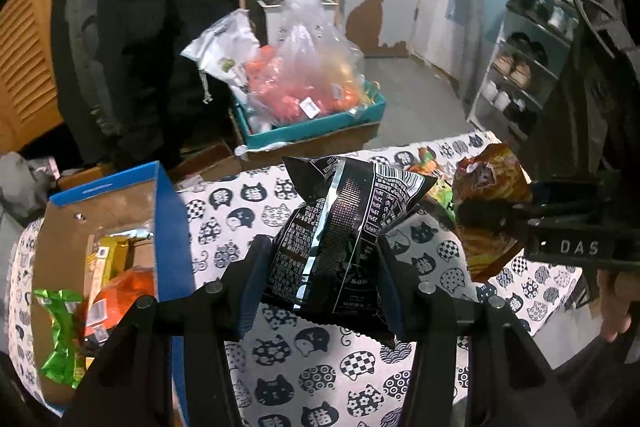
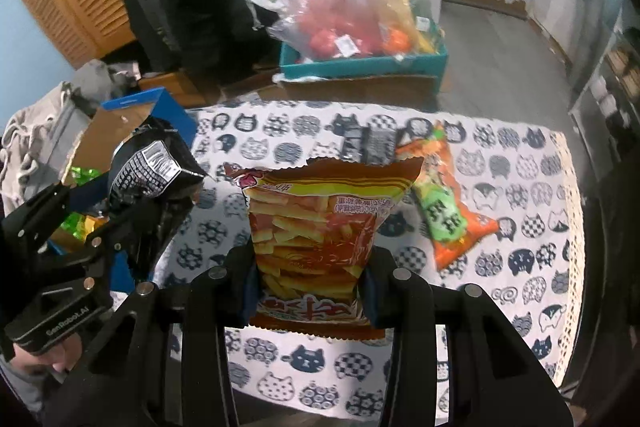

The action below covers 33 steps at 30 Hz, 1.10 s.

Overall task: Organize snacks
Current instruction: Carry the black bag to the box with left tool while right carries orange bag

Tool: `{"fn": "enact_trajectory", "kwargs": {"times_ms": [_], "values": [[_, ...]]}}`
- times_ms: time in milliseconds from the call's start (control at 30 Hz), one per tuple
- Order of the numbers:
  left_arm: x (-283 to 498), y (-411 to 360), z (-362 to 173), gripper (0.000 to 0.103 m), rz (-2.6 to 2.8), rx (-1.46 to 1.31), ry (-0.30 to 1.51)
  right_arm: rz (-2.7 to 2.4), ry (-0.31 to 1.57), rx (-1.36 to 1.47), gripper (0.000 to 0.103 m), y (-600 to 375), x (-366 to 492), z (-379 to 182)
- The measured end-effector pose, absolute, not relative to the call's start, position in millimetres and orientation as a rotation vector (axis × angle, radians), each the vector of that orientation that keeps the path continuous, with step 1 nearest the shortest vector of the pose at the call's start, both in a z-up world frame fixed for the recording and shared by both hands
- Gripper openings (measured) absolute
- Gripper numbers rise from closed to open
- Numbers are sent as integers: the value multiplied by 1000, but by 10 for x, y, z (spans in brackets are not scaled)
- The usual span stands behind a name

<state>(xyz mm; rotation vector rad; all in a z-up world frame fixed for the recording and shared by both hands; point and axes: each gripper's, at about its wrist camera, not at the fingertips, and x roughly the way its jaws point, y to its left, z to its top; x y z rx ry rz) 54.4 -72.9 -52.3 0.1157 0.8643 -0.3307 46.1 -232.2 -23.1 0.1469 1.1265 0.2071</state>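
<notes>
Gripping black snack bag [image 1: 336, 239], left gripper [image 1: 320, 279] jaws pinching its sides; right gripper [image 2: 312, 287] jaws clamping orange fries bag [image 2: 320, 239], both lifting above desk [image 2: 520, 267], likely heading for blue box [image 1: 168, 219].

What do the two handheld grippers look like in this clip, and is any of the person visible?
Both are matte black plastic frames with round silver bolt heads and dark blue pads inside the fingers. The right gripper carries raised "DAS" lettering; the left gripper reads "GenRobot.AI" in white. A bare hand grips the right one. No cables or sleeves are clearly visible.
</notes>
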Motion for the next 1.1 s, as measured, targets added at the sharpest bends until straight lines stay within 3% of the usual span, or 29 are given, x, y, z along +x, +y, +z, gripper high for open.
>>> {"fn": "enact_trajectory", "kwargs": {"times_ms": [1100], "values": [[589, 887, -354, 52, -74, -62, 830, 403, 1114, 48, 39, -807, 1049, -91]]}}
